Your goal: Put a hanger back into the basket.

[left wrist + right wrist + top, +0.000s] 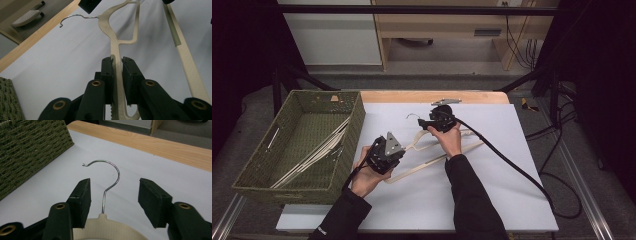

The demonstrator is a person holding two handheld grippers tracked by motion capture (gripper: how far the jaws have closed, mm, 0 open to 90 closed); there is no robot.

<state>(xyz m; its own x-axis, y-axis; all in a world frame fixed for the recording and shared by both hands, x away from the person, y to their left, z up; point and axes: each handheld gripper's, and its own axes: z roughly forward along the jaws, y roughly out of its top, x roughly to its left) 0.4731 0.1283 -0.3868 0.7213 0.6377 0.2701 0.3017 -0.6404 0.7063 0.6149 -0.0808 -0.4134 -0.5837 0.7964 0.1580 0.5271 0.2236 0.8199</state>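
**Hanger held at one arm, hook between open jaws**

Cream plastic clothes hanger with a thin silver wire hook (432, 152) lies flat on the white sheet covering the wooden table (492, 165), near its middle, just right of the green woven basket (354, 127). The basket stands at the table's left edge, and more pale hangers (319, 150) lean inside it.

The left gripper (117, 67) sits at the hanger's near-left end. In the left gripper view its black jaws are pressed against a slim, textured cream arm of the hanger (115, 50), clamping it from both sides. The person's left hand (367, 175) wraps this gripper from below.

The right gripper (113, 195) is at the hanger's neck, with the person's right hand (449, 140) behind it. In the right gripper view the wire hook (110, 180) rises from the cream neck between the two black pads, touching neither; the jaws stand apart with clear gaps on both sides. The hook curls toward the basket (30, 147).

A black cable (512, 165) trails from the right gripper across the sheet to the right.
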